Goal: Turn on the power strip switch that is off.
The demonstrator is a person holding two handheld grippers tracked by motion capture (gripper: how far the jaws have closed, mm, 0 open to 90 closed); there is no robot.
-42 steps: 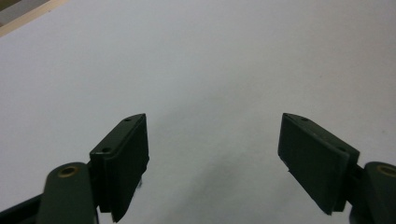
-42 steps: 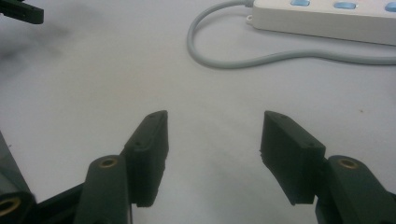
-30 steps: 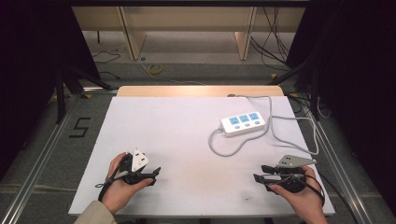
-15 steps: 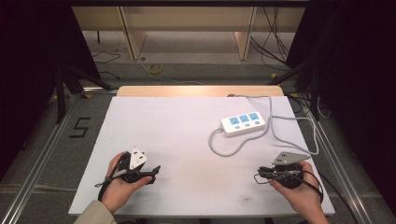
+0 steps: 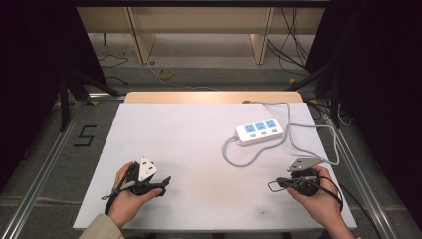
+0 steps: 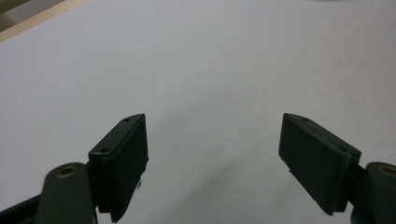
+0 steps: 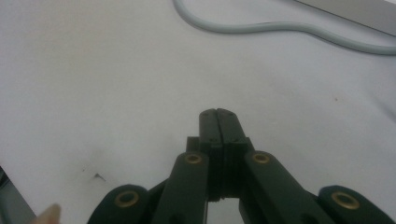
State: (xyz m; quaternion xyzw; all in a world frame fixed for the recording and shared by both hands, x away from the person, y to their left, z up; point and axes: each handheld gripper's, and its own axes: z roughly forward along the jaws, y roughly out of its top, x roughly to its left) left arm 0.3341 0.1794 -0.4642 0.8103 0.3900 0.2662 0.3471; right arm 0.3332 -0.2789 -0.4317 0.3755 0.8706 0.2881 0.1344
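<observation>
A white table (image 5: 199, 134) is filling the middle of the high view, with 2 hands coming in from the bottom edge. At the left, the left gripper (image 5: 161, 182) is resting low on the table near its front edge, its jaws spread wide and gripping nothing; in the left gripper view (image 6: 212, 154) bare tabletop is lying between them. Moving right, a white power strip (image 5: 259, 132) with 3 blue sockets is lying flat toward the far right of the table, its grey cable (image 5: 249, 158) looping forward and around to the right. At the far right, the right gripper (image 5: 272, 185) is sitting near the front edge with its jaws pressed together on nothing, which the right gripper view (image 7: 218, 122) is confirming; the cable (image 7: 280, 29) is curving across the table ahead of it. The strip is lying well apart from both grippers. Judging from here, the loose cable loop is posing the main risk: a gripper reaching across could be snagging it and dragging the strip sideways.
</observation>
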